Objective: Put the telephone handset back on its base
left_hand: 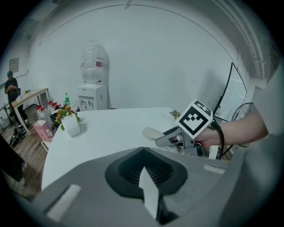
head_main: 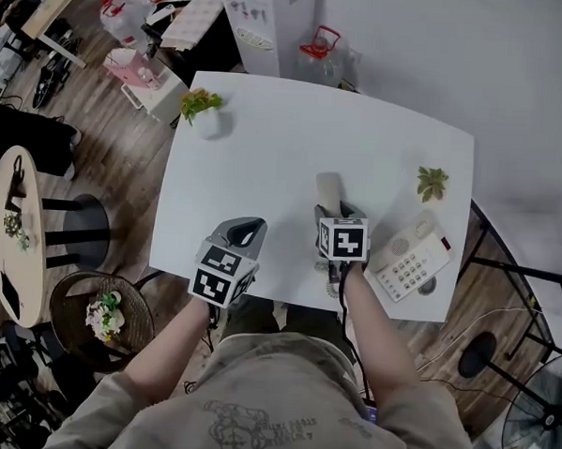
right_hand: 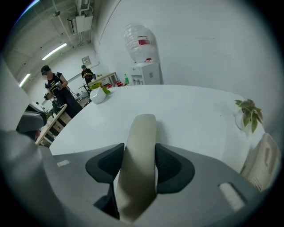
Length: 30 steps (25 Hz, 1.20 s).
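Observation:
A cream telephone handset (right_hand: 138, 164) sits lengthwise between the jaws of my right gripper (right_hand: 138, 170), which is shut on it. In the head view the handset (head_main: 330, 191) sticks out past the right gripper (head_main: 333, 215) over the white table (head_main: 266, 152). The telephone base (head_main: 408, 256), cream with a keypad, lies to the right of that gripper near the table's front right corner; its edge shows in the right gripper view as the base (right_hand: 262, 162). My left gripper (head_main: 246, 231) hovers at the table's front edge, jaws closed together with nothing held; its own view shows the left gripper (left_hand: 144, 175) shut.
A small potted plant (head_main: 432, 183) stands beyond the base. Another plant in a white pot (head_main: 204, 112) stands at the table's far left. A water dispenser (left_hand: 93, 84) stands against the wall. Round side tables and chairs fill the floor at left. People stand in the background (right_hand: 55, 91).

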Each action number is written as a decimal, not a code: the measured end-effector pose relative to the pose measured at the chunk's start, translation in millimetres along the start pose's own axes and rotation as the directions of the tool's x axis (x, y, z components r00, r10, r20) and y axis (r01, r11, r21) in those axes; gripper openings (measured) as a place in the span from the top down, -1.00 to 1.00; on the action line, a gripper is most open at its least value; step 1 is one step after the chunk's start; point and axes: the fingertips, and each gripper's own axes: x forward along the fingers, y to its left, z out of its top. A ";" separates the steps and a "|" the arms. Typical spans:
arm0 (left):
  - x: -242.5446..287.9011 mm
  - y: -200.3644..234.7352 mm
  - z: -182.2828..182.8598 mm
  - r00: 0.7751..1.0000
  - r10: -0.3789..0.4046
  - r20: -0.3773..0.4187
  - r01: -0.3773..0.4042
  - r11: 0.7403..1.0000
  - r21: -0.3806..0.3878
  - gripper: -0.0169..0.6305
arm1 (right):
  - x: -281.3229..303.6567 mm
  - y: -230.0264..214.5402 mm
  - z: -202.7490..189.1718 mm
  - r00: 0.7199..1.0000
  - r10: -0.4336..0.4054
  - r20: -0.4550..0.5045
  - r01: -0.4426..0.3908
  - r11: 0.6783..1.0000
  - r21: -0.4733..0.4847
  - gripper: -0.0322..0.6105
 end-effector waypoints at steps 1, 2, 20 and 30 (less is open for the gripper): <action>-1.9 0.6 0.2 1.000 -0.002 0.001 0.002 1.000 0.002 0.95 | -3.6 1.7 0.9 1.000 0.005 0.006 -0.005 1.000 0.008 0.13; -4.0 1.2 0.8 1.000 -0.004 0.002 0.004 1.000 0.005 0.95 | -8.2 3.8 2.1 1.000 0.009 0.014 -0.009 1.000 0.018 0.14; -28.4 -33.2 45.7 0.994 -0.087 0.061 0.081 0.992 0.099 0.95 | -136.2 2.8 25.3 0.973 -0.005 0.230 -0.034 0.985 0.167 0.14; -11.2 -72.7 72.6 0.977 -0.203 0.065 0.187 0.964 0.189 0.95 | -164.7 -45.1 -2.1 0.933 -0.216 0.288 0.091 0.916 0.390 0.14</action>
